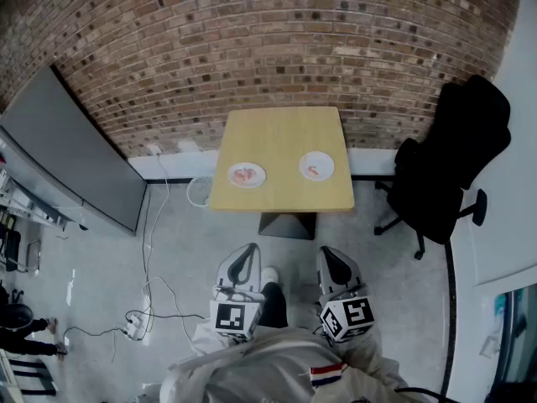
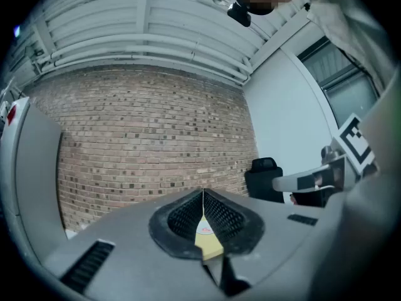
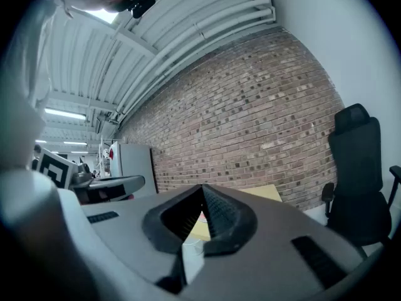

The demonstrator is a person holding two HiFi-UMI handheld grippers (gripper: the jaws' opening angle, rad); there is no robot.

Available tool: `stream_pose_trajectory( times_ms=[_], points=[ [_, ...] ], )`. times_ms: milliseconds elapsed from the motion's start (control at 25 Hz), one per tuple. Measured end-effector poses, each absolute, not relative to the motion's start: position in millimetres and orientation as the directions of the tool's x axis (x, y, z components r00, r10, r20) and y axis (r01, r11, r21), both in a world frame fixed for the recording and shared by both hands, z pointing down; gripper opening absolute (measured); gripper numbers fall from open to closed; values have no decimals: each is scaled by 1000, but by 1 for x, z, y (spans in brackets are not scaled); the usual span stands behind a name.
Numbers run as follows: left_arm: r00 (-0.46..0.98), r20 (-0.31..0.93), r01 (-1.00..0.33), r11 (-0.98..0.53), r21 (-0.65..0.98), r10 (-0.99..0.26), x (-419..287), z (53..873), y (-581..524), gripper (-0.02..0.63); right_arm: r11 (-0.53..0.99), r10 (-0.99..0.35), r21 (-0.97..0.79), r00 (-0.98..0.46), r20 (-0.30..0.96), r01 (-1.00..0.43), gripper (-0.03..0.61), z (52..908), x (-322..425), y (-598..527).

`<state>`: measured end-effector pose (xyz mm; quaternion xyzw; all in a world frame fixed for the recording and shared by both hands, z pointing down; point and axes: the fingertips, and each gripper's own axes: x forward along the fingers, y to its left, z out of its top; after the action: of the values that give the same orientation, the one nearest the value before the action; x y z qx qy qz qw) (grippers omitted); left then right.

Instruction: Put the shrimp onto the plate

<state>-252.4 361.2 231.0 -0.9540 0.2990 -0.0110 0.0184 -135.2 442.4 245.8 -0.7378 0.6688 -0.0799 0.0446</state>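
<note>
Jaws on the left gripper (image 2: 202,200) are pressed together with nothing caught between them. The right gripper (image 3: 202,190) looks the same, its tips meeting on empty air, and both are held level, close to the person's body. Well ahead of the jaws stands the table (image 1: 285,128), with two plates on its near half. The left plate (image 1: 261,178), ahead of the left jaws, carries a pink heap that reads as the shrimp (image 1: 244,175). The right plate (image 1: 327,159), ahead of the right jaws, holds only one small pink piece (image 1: 313,171), too small to name surely. By my reading the step in hand is the approach, with nothing picked up yet. To do it well, step in until the heap lies just below the jaws and spread one pair before lowering. Then come down on a single shrimp at the heap's edge rather than its middle, closing gently so the soft flesh is neither crushed nor flicked over the rim.
</note>
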Motion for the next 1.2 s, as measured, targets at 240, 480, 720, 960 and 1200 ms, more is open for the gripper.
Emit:
stream_pose_trajectory(
  times_ms=[240,480,720,960,1200],
  points=[
    [817,13,-577,-817,-15,-577,-231,235,278,12,-102,-992,-164,89,85,-981,23,248,-114,357],
    [804,11,-595,-804,21,-595,-227,254,169,12,-106,-987,-155,85,137,-982,23,256,-106,255],
    [800,69,-599,-799,42,-596,-218,270,69,12,-129,-979,-171,98,176,-977,23,265,-94,161],
    [796,85,-605,-794,61,-599,-200,274,15,12,-160,-973,-192,121,199,-968,23,270,-69,115],
    [791,127,-607,-793,43,-599,-166,277,-7,12,-150,-974,-211,108,197,-966,23,265,-32,87]
  ],
)
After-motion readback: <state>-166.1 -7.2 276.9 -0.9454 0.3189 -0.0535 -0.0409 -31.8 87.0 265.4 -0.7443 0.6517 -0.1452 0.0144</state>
